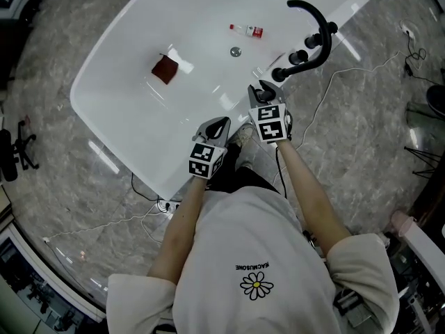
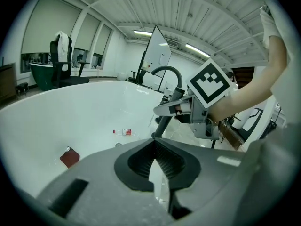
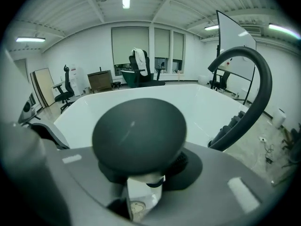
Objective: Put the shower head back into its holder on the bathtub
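A black round shower head (image 3: pixel 139 134) sits between the jaws of my right gripper (image 3: pixel 143 173) and fills the middle of the right gripper view; its disc hides most of the pads. In the head view that gripper (image 1: pixel 263 89) hovers at the white bathtub's (image 1: pixel 139 47) near rim, just short of the curved black faucet (image 1: pixel 316 19) and its black knobs (image 1: pixel 297 57). My left gripper (image 1: pixel 217 125) is shut and empty at the rim to the left. Its own view shows the closed jaws (image 2: pixel 157 166) and the right gripper (image 2: pixel 188 109) ahead.
Inside the tub lie a dark red cloth (image 1: pixel 165 68), a small bottle with a red label (image 1: pixel 249 30) and the drain (image 1: pixel 236 51). Cables (image 1: pixel 348 72) trail over the marble floor on the right. An office chair (image 2: pixel 61 55) stands beyond the tub.
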